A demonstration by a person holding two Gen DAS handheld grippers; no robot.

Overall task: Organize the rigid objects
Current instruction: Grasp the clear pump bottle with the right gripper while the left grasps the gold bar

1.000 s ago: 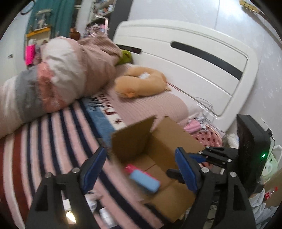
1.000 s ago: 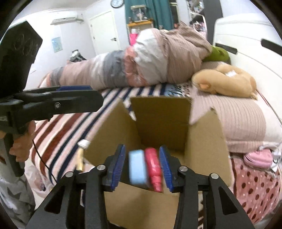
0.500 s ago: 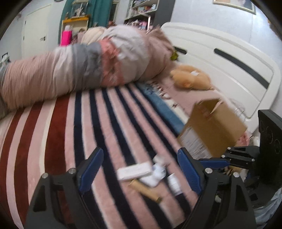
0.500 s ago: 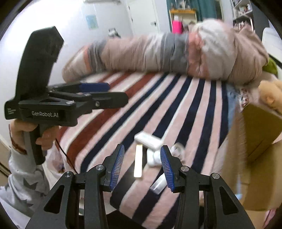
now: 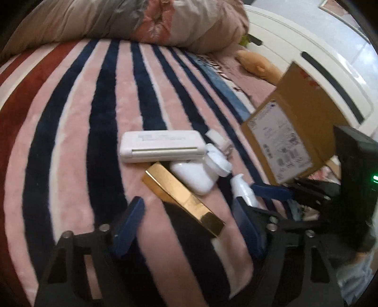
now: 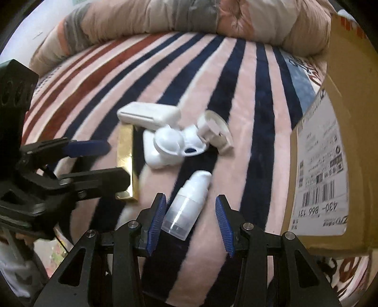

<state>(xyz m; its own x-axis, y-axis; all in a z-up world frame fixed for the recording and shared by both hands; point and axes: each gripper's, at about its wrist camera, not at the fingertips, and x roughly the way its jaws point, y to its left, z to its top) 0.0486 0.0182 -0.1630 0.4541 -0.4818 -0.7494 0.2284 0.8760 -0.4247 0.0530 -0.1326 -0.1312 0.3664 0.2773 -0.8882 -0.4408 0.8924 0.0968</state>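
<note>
Several rigid objects lie on the striped blanket: a gold box [image 5: 183, 197] [image 6: 126, 163], a flat white case [image 5: 160, 146] [image 6: 147, 115], a white open-lidded jar [image 5: 200, 176] [image 6: 169, 147], a round beige lid piece [image 6: 213, 132] and a clear-capped white pump bottle [image 6: 186, 204] [image 5: 244, 190]. My left gripper [image 5: 189, 229] is open with the gold box's near end between its fingers. My right gripper [image 6: 189, 223] is open around the pump bottle's cap end. The cardboard box [image 5: 290, 132] [image 6: 330, 151] stands to the right.
A rolled pink and grey duvet [image 5: 132, 21] [image 6: 189, 19] lies along the far side of the bed. A white headboard [image 5: 314, 68] and an orange plush toy [image 5: 257, 63] are at the back right. The striped blanket [image 5: 70, 132] stretches to the left.
Both grippers left the cardboard box, where the right one released a blue and a pink item, and came down over the objects on the blanket. The right gripper has opened wider.
</note>
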